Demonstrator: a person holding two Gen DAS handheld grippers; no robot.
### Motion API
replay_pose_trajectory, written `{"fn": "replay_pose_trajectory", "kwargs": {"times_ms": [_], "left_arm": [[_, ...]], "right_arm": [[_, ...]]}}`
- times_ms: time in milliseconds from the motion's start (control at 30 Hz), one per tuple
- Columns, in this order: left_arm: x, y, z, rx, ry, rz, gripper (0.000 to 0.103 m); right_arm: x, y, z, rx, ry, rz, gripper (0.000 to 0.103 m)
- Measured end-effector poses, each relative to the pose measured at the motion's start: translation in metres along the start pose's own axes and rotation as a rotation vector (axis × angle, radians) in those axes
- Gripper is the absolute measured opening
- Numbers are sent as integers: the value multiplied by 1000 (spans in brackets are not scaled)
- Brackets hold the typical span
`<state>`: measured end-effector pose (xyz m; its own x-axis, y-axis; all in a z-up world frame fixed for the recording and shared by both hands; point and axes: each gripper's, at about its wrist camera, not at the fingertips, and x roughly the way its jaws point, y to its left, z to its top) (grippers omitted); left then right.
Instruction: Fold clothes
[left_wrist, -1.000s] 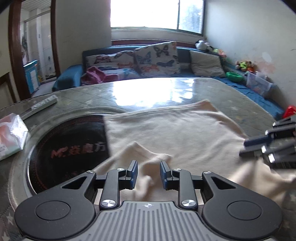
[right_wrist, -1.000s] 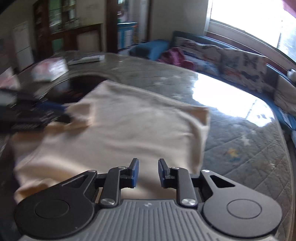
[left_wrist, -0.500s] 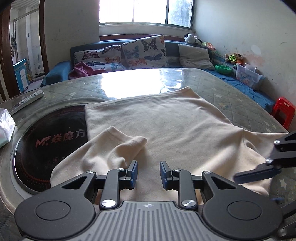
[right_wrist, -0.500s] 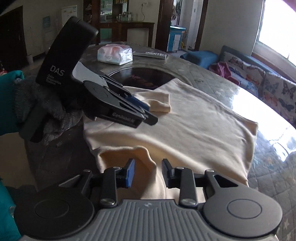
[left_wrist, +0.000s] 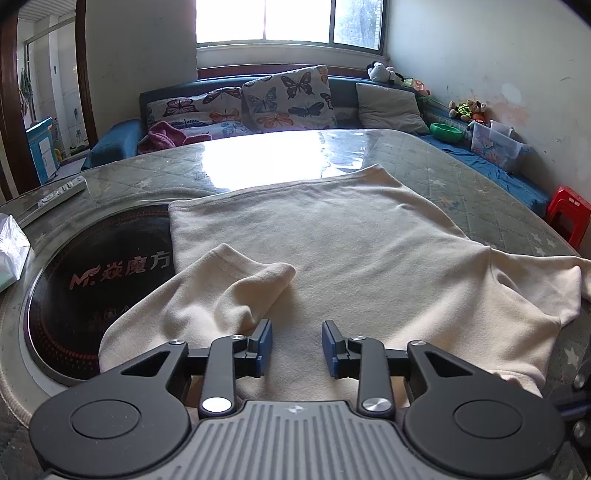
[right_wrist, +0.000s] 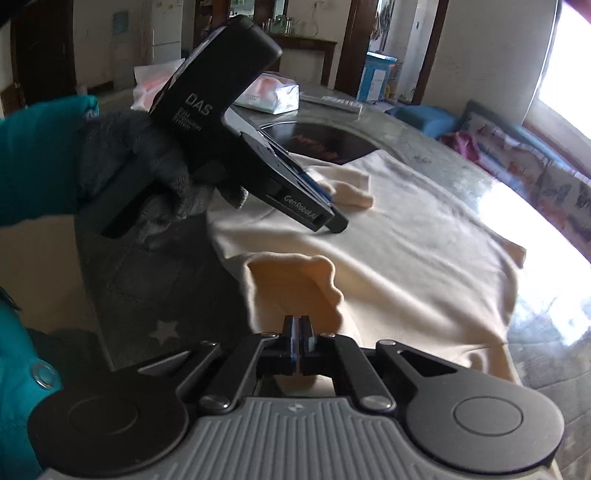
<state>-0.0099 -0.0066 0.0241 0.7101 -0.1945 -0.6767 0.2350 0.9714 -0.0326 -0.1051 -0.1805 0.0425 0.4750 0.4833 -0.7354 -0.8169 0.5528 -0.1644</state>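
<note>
Cream knit shirt (left_wrist: 332, 251): plain cream, no print; same tone on both sleeves.
Left tool (left_wrist: 296, 347): black arms, blue pads, grey ribbed body.
Right tool (right_wrist: 299, 338): black arms, blue pads; grey ribbed body.
Round quilted desk (left_wrist: 454, 173): grey-green, diamond stitching, pale stars.
Round black hotplate disc (left_wrist: 96, 273): black, reddish lettering, red dotted rim.
Butterfly-print cushions (left_wrist: 288, 99): off-white, orange and dark blue butterflies.
Plain square cushion (left_wrist: 391, 109): grey-beige.
Long sofa (left_wrist: 114, 142): dark blue.
Small plastic stool (left_wrist: 569, 214): bright red.
Knitted glove (right_wrist: 147, 173): grey.
Padded jacket sleeve (right_wrist: 37, 162): teal.
</note>
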Motion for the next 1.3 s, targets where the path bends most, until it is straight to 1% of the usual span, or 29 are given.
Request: {"fn": "replay_pose_trajectory", "kwargs": {"times_ms": [67,100,167,200,233,267,333,367,400,433,533,600,667,733,800,833,933,1033,1100,1233,1300], "left_arm": [[-1,1,0,-3,2,2,33],[-1,2,0,-4,3,2,33],[-1,2,1,-6,6,3,34],[-1,3,0,-8,6,1,34],[-1,3,0,-9,7,0,34],[-1,3,0,-9,8,-1,35],[-1,3,0,-7,8,0,35],[-1,3,0,-7,8,0,35],[-1,3,0,-7,9,1,35],[-1,3,0,-8,9,0,35],[-1,4,0,-5,11,0,37],[-1,5,-1,-4,10,1,37],[0,6,-1,-4,8,1,38],[0,6,-2,-2,6,1,41],[0,5,-2,3,5,2,42],[0,5,-2,6,5,3,42],[-2,5,-2,4,5,4,42],[-12,1,2,4,-27,-13,41],[-17,-6,6,15,-51,-34,41],[-24,-30,10,62,-79,-107,41],[-24,-41,9,83,-80,-140,41]], "right_arm": [[-1,-2,3,6,-23,-23,14],[-1,-3,4,12,-36,-33,18],[1,-5,7,10,-56,-57,21],[3,-4,8,-9,-58,-75,26],[5,-4,9,-18,-58,-83,32],[10,-5,10,-28,-55,-85,33],[18,-6,11,-36,-49,-82,30],[23,-8,13,-24,-39,-60,26],[25,-9,13,-14,-39,-46,8],[27,-9,13,-11,-40,-39,4],[23,-9,12,-6,-49,-13,2],[12,-6,9,-27,-43,4,2],[6,-3,5,-42,-29,8,2],[4,-2,1,-42,-2,33,2],[5,-2,-4,-29,2,41,2],[5,-3,-6,-6,7,56,3],[-4,-11,-8,84,-17,88,6],[-16,-26,-13,197,-65,47,7],[-20,-37,-21,271,-82,-19,7],[-25,-56,-44,418,-81,-133,8],[-33,-63,-57,491,-91,-167,8]]}}
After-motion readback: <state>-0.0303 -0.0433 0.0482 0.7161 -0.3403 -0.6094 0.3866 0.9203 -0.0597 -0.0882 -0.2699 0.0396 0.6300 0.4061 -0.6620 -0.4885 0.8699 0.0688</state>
